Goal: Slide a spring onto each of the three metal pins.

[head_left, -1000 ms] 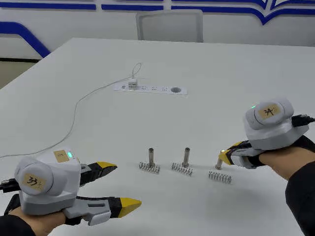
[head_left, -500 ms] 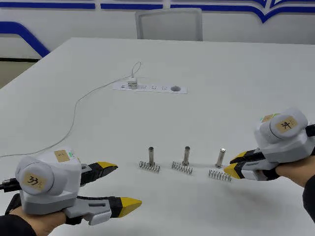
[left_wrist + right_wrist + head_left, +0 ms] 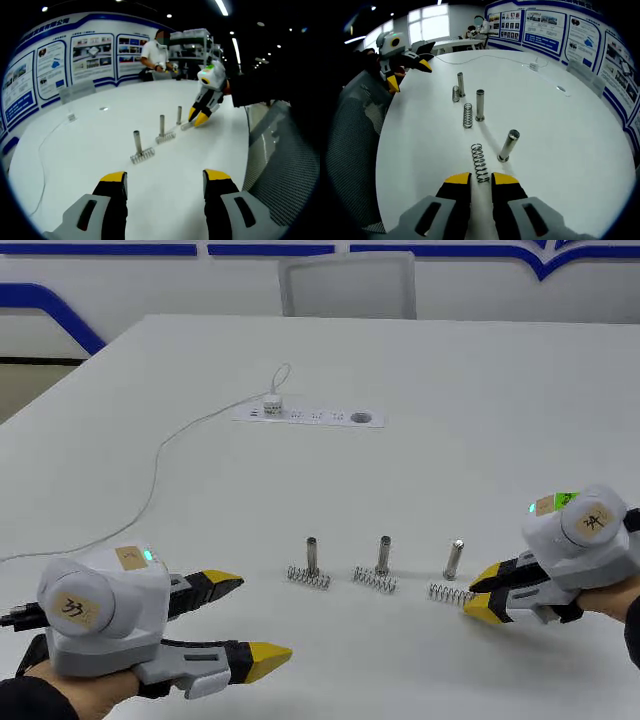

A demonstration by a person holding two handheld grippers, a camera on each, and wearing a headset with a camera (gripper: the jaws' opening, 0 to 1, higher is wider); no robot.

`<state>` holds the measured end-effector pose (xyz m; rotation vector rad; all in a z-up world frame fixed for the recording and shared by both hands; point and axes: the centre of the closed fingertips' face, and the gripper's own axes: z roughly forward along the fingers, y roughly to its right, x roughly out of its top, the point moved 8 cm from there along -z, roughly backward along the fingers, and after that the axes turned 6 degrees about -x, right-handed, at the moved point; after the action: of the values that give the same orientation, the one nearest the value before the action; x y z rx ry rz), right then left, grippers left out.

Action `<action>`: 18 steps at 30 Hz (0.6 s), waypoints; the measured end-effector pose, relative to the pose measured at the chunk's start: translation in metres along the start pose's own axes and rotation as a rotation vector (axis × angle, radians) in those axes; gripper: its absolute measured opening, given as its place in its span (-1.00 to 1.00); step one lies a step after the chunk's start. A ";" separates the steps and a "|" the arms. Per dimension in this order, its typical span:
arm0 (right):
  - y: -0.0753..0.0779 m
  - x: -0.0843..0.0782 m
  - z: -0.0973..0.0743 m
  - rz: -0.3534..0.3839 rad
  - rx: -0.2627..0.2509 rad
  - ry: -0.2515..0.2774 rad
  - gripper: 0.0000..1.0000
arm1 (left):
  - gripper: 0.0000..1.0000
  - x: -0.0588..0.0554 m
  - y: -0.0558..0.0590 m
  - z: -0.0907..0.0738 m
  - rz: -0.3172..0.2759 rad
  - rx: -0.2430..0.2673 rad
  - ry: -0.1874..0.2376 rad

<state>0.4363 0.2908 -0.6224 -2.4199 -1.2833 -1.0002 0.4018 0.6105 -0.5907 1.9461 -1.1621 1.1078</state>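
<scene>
Left gripper held low over the near left part of the desk, lying level and pointing right toward the work, left hand wrapped under its rear. Its fingers are wide apart with nothing between them. Right gripper sits low at the right, pointing left with its tips down at the surface, right hand behind it. Its fingers are narrow, one tip either side of the near end of the right spring (contact cannot be told). Left pin, middle pin and right pin stand upright in a row. Left spring and middle spring lie flat, each just in front of its pin. The right spring also lies flat.
</scene>
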 end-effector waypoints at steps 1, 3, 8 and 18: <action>0.001 0.000 0.001 -0.003 0.007 0.003 -0.66 | 0.24 0.000 0.000 0.000 0.000 -0.001 -0.001; 0.001 0.000 0.002 -0.005 0.015 0.005 -0.66 | 0.24 0.000 0.000 0.000 0.000 -0.001 -0.002; 0.003 -0.002 0.005 -0.018 0.028 0.008 -0.69 | 0.23 0.000 0.001 0.000 0.001 -0.004 -0.004; -0.004 0.002 0.000 -0.033 0.040 -0.022 -0.77 | 0.14 0.003 0.004 0.002 0.024 -0.042 -0.011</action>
<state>0.4340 0.2947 -0.6214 -2.3941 -1.3410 -0.9500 0.3992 0.6058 -0.5891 1.9137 -1.2077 1.0781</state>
